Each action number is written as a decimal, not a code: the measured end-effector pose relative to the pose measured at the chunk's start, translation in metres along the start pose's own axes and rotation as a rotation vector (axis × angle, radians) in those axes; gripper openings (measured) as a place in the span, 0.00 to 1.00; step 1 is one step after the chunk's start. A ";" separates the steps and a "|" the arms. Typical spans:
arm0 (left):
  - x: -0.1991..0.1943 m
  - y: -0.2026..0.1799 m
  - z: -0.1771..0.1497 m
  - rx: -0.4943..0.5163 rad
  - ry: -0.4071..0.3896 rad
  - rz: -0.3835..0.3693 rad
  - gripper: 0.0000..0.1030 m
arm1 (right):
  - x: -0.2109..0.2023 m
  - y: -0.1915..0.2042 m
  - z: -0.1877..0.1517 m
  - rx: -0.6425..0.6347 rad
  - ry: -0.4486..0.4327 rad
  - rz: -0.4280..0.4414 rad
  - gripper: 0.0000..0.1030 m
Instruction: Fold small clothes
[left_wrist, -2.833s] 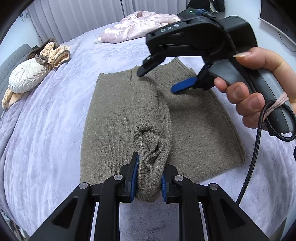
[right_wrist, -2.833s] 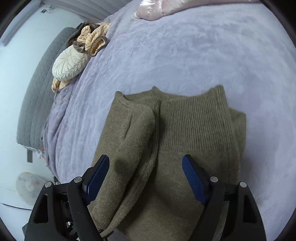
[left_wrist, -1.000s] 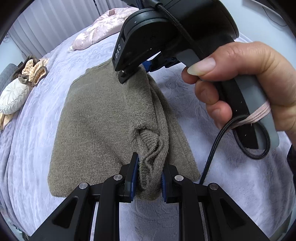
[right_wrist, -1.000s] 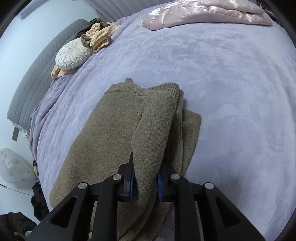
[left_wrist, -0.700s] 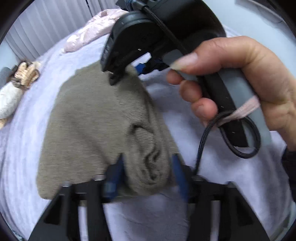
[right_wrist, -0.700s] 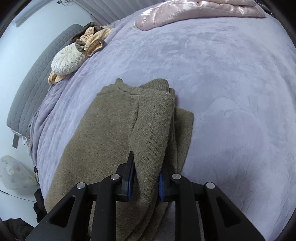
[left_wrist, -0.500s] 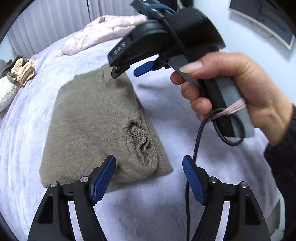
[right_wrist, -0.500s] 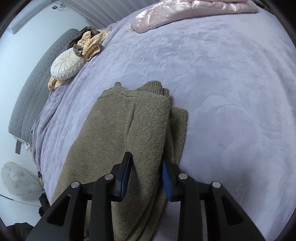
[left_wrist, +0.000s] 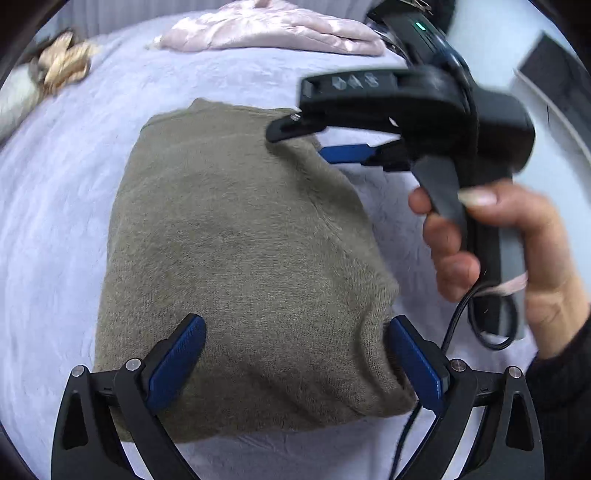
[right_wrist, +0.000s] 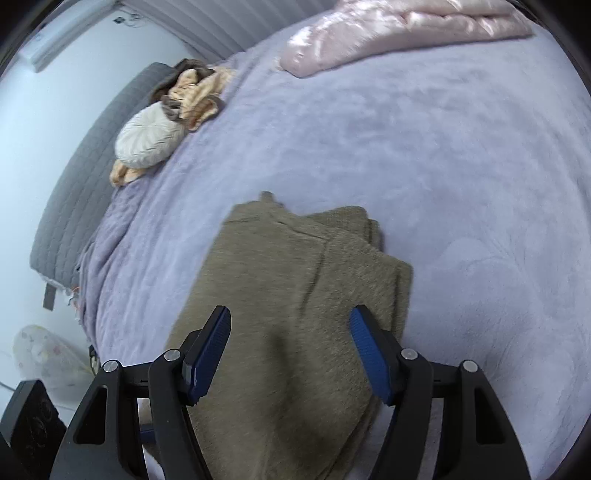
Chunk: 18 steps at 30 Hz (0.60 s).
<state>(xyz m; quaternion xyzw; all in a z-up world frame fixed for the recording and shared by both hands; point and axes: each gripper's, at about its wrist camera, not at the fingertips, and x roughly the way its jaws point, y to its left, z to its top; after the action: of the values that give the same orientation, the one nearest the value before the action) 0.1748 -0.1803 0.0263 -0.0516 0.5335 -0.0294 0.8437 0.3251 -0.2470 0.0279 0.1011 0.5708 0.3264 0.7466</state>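
Observation:
An olive-brown knit garment (left_wrist: 240, 240) lies folded on the lilac bedspread (left_wrist: 55, 206). My left gripper (left_wrist: 295, 325) hangs over its near edge, jaws opening wide. The cloth lies between the blue pads (left_wrist: 177, 354) and neither presses on it. In the left wrist view my right gripper (left_wrist: 306, 142) is over the garment's far right corner, held by a person's hand (left_wrist: 498, 236). In the right wrist view the right gripper (right_wrist: 290, 314) is also opening over the garment (right_wrist: 295, 258), its pads clear of the knit.
A pink satin quilt (right_wrist: 406, 26) lies along the bed's far edge. A cream cushion (right_wrist: 147, 140) and a heap of beige and brown clothes (right_wrist: 199, 92) rest against the grey headboard (right_wrist: 74, 206). A black cable (left_wrist: 454, 325) hangs from the right gripper's handle.
Both grippers were shut on a raised fold of the garment; both have let go and spread their jaws. The garment now lies flat, folded over.

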 end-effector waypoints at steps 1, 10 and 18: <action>-0.001 -0.007 -0.001 0.029 0.001 0.003 0.96 | 0.002 -0.006 0.000 0.018 -0.007 0.004 0.68; -0.092 0.052 -0.041 0.037 -0.163 -0.001 0.96 | -0.079 0.005 -0.060 -0.016 -0.081 0.008 0.69; -0.053 0.093 -0.082 0.025 -0.085 0.215 0.96 | -0.102 0.042 -0.160 -0.076 -0.070 0.041 0.75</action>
<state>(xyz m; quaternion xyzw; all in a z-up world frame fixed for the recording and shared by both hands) 0.0772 -0.0873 0.0284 0.0151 0.4992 0.0570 0.8645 0.1486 -0.3124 0.0777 0.0956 0.5293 0.3595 0.7626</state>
